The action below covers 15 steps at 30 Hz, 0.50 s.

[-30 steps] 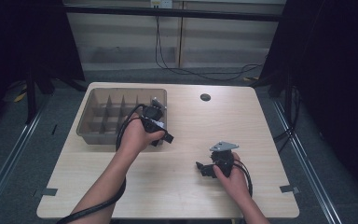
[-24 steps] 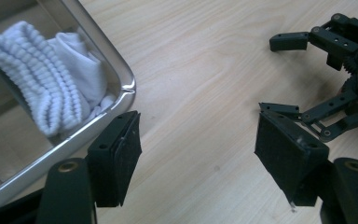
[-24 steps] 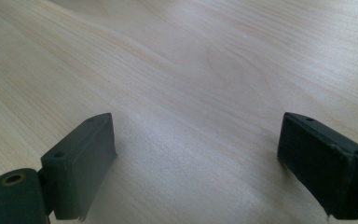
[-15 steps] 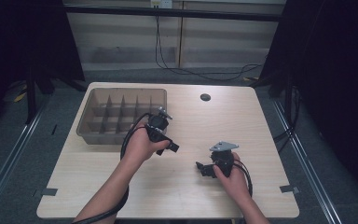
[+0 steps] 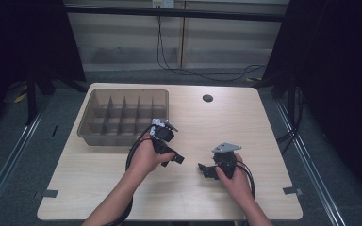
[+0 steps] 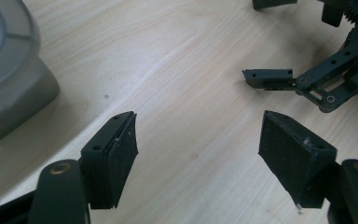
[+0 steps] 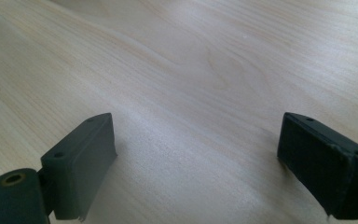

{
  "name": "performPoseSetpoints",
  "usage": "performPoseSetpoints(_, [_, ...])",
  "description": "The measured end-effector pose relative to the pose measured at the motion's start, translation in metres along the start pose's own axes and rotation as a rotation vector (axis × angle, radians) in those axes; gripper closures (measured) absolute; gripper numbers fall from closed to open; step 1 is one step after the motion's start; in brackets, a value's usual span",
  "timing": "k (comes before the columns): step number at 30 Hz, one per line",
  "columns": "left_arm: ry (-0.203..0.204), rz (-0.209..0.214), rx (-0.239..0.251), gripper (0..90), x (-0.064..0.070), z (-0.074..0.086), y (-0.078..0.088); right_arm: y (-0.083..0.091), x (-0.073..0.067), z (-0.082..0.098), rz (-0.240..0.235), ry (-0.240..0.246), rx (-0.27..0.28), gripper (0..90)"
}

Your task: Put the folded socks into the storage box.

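Note:
My left gripper (image 5: 173, 159) hangs low over the middle of the wooden table (image 5: 264, 122), just right of the tray's near corner. Its jaws (image 6: 198, 149) stand wide open over bare wood with nothing between them. My right gripper (image 5: 204, 170) rests near the table's front right, pointing left toward the left one. It is open too, and its own view has only bare wood between the pads (image 7: 196, 158). In the left gripper view, a jaw of the right gripper (image 6: 268, 78) lies on the wood just ahead, and the tray's corner (image 6: 9, 84) sits at the left.
A translucent grey tray (image 5: 87, 123) with several divided compartments stands at the table's back left. A small dark round disc (image 5: 207, 98) lies near the back edge. Cables trail from both grippers along the forearms. Dark floor and rails surround the table.
The left hand has come away from the tray's front edge, moving toward the near right and lower over the table. The right hand has stayed where it was.

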<state>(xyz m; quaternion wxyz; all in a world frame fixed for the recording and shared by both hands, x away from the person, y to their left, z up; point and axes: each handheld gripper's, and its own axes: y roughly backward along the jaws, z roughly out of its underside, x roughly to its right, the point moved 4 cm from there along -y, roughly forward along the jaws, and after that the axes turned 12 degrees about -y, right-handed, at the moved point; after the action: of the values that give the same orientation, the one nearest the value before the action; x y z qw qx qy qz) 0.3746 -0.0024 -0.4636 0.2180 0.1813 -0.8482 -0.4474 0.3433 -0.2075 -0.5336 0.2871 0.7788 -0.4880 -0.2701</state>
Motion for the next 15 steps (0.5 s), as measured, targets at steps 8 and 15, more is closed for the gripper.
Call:
performPoseSetpoints(8, [0.003, 0.009, -0.007, 26.9, 0.001, 0.010, -0.011, 0.000, 0.000, 0.000, -0.003, 0.004, -0.001, 10.8])
performPoseSetpoints(15, [-0.008, 0.016, -0.014, 26.6, 0.003, 0.017, -0.020, 0.000, 0.000, 0.000, -0.004, 0.005, -0.001, 10.8])
